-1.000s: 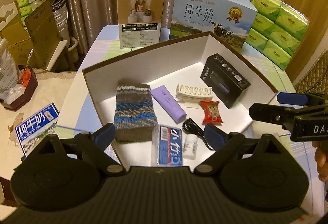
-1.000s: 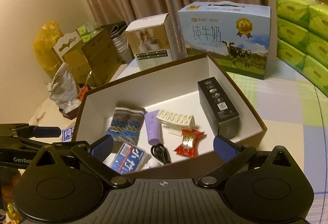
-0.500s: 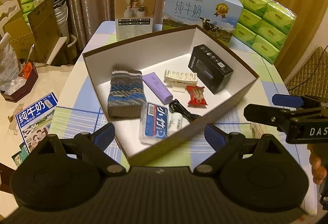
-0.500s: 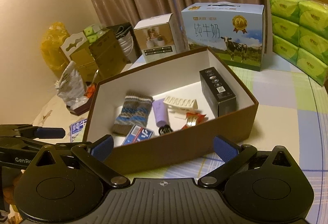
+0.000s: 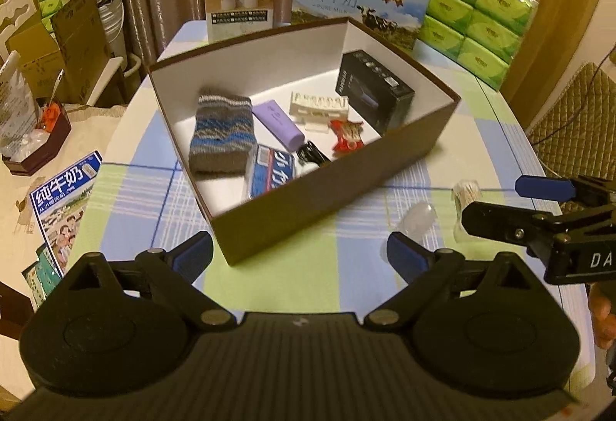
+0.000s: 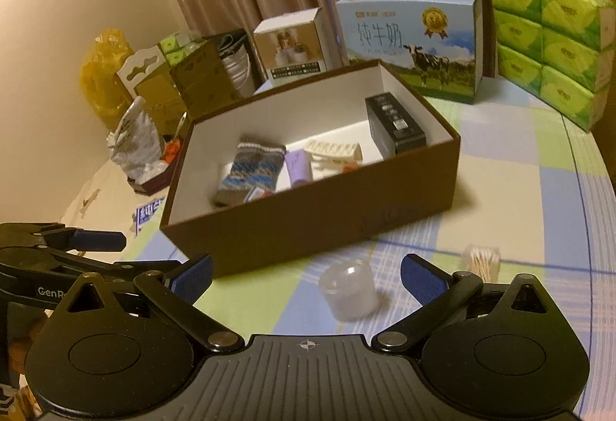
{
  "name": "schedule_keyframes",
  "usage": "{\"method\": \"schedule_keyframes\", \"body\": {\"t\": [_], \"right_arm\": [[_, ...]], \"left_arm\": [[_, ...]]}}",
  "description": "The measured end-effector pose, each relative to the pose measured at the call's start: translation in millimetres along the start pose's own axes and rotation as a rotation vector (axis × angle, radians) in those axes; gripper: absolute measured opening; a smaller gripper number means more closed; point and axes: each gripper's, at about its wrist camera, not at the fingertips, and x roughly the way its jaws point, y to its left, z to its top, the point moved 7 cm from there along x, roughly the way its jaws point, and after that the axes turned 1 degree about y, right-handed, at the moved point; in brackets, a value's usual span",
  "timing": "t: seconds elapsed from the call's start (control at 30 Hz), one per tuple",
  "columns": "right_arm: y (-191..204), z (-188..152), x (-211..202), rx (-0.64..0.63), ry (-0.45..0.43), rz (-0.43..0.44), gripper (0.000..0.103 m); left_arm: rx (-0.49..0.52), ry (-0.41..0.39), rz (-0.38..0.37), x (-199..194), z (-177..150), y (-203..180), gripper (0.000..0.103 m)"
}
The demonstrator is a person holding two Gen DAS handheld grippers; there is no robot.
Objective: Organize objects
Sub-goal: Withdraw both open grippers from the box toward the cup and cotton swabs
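The brown box [image 5: 331,197] holds a striped knit pouch [image 5: 223,136], purple tube [image 5: 277,122], black carton [image 5: 375,89] and blue packet [image 5: 271,176]. Both the left gripper [image 5: 300,253] and right gripper [image 6: 306,272] are spread wide, grasping nothing; a clear cap [image 6: 348,292] lies between the right one's fingers.

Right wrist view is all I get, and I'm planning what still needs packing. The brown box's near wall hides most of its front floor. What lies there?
Observer: A blue-and-white packet lies against the near wall of the brown box, beside the striped knit pouch.
Operator: Anything else down there?
Observer: A black cable lies between that packet and a red snack wrapper.
Operator: Is my left tool carrying anything?
Observer: No. The left tool is open and empty, just short of the box's near corner.
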Motion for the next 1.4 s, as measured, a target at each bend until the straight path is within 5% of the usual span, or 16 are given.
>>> {"method": "schedule_keyframes", "body": {"t": [0.9, 1.4], "right_arm": [[-36.2, -75.9, -30.0, 0.066, 0.109, -0.064, 0.101], [-67.6, -90.4, -21.2, 0.100, 0.155, -0.124, 0.101]], "left_arm": [[0.062, 0.080, -0.054, 8.3, -63.7, -53.2, 0.096], [0.073, 0.128, -0.038, 32.1, -75.5, -67.0, 0.096]]}}
